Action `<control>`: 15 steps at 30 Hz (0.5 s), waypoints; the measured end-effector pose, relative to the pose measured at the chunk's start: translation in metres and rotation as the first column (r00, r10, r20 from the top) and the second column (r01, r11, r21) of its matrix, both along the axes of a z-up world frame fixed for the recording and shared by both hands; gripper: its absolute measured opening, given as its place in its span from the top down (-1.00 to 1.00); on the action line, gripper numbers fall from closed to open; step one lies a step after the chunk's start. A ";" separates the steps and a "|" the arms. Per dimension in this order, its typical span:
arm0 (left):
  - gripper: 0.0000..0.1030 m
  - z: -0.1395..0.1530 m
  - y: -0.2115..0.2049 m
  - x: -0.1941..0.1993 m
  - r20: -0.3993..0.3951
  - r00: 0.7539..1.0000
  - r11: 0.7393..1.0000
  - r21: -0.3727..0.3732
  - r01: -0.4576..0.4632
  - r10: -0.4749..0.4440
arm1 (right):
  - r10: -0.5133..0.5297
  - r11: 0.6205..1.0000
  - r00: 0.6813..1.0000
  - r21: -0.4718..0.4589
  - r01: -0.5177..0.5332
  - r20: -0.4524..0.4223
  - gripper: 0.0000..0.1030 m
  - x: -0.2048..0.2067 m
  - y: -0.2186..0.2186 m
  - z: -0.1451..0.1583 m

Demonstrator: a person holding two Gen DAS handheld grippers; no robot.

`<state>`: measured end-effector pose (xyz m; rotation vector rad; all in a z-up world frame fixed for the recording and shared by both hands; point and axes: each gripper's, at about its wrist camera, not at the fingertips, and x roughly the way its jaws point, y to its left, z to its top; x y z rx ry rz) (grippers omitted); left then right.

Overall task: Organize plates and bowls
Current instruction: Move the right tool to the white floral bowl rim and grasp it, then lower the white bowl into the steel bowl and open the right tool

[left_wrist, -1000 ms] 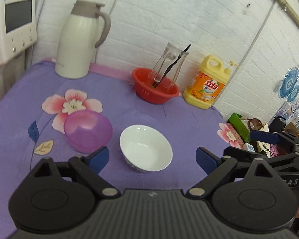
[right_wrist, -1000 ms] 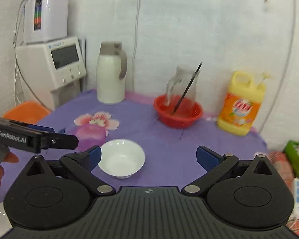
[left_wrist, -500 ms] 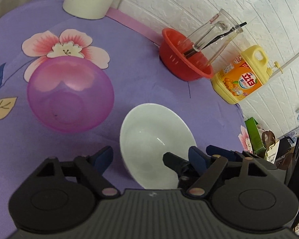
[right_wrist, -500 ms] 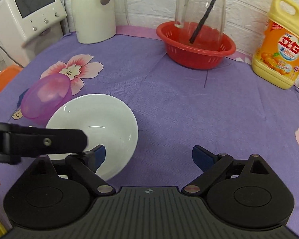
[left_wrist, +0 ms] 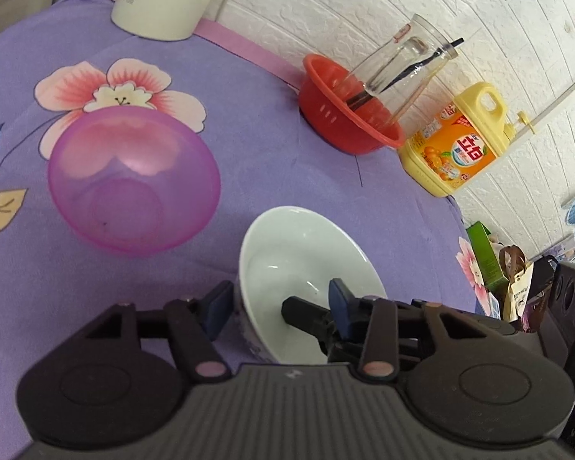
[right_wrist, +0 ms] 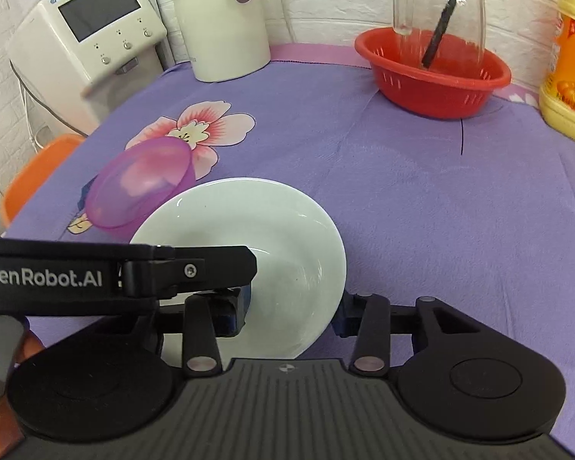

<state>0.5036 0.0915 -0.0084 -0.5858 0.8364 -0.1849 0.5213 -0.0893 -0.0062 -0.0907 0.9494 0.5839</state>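
Both clamped on white ceramic bowl point(right_wrist: 257, 230): left gripper point(left_wrist: 278, 304) still closing, right gripper point(right_wrist: 293, 312) across near rim; purple bowl point(left_wrist: 134, 184) beside.

Both views are bright and evenly lit, with soft, faint shadows on the purple surface point(left_wrist: 326, 176). Small glints streak the white bowl point(right_wrist: 287, 237) and the glass jug point(left_wrist: 406, 61). Fisheye bending curves the brick wall point(left_wrist: 479, 19) strongly toward the edges, and the corners darken. Focus is sharp throughout, without motion blur.
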 end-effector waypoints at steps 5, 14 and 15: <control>0.16 0.016 -0.011 -0.028 0.030 0.999 1.000 0.013 0.025 -0.026 | -0.007 1.000 1.000 -0.003 0.007 0.012 -0.42 -0.025 -0.007 0.014; 0.16 0.040 -0.056 -0.114 0.095 0.989 0.993 0.003 0.117 -0.117 | -0.061 0.998 0.995 -0.016 0.062 0.076 -0.43 -0.110 -0.052 0.051; 0.16 0.040 -0.063 -0.124 0.098 0.986 0.991 0.000 0.133 -0.132 | -0.069 0.997 0.994 -0.021 0.071 0.082 -0.43 -0.122 -0.059 0.053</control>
